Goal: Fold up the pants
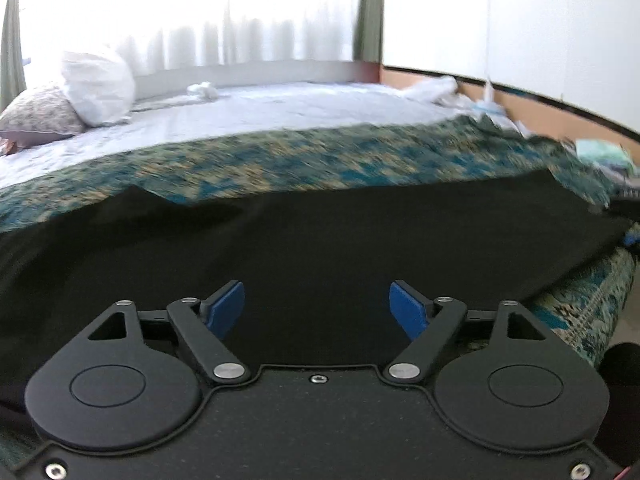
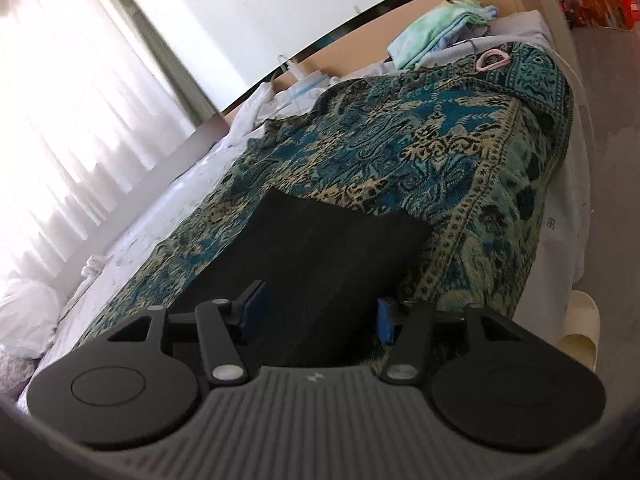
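The black pants (image 1: 320,240) lie spread flat across a teal and beige patterned bedspread (image 1: 280,160) on a bed. My left gripper (image 1: 316,308) hovers over the near part of the dark cloth. Its blue pads (image 1: 228,308) stand wide apart and nothing is pinched between them. In the right wrist view, one end of the pants (image 2: 328,248) runs away from me as a dark strip on the bedspread (image 2: 400,140). My right gripper (image 2: 320,314) straddles that strip with its pads (image 2: 256,308) apart. The cloth lies between them without being squeezed.
White pillows (image 1: 96,84) and a patterned cushion (image 1: 40,112) sit at the far left on the white sheet (image 1: 280,104). Folded towels (image 2: 440,28) and a pink ring (image 2: 492,58) lie at the bed's far end. The floor (image 2: 612,120) and a pale slipper (image 2: 580,332) are to the right.
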